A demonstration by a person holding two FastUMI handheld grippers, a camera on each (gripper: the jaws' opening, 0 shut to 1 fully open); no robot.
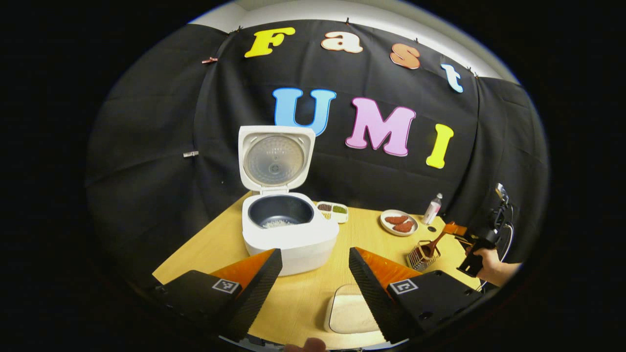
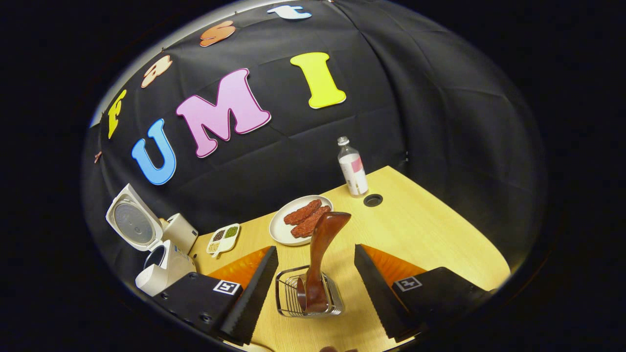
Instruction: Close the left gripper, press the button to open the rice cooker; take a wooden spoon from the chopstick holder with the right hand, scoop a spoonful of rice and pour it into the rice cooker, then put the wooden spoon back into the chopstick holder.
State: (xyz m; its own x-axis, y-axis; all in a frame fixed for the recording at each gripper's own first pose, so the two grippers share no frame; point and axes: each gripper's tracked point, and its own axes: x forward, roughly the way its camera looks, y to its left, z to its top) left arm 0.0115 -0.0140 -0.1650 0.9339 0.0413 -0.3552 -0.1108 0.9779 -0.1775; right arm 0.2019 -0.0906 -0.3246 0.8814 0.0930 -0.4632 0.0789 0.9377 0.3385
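Rice (image 1: 277,223) lies already in the dark pot of the open rice cooker (image 1: 288,230), and the wooden spoon (image 2: 318,259) stands in the wire chopstick holder (image 2: 308,296) on the pale wood surface (image 2: 420,234). The right hand-held gripper (image 2: 313,293) has its fingers apart on both sides of the holder, not touching the spoon. I think the release should be clean, lifting straight up so the smooth, curved handle is not tipped. The left hand-held gripper (image 1: 313,288) is also apart, near the glossy white cooker.
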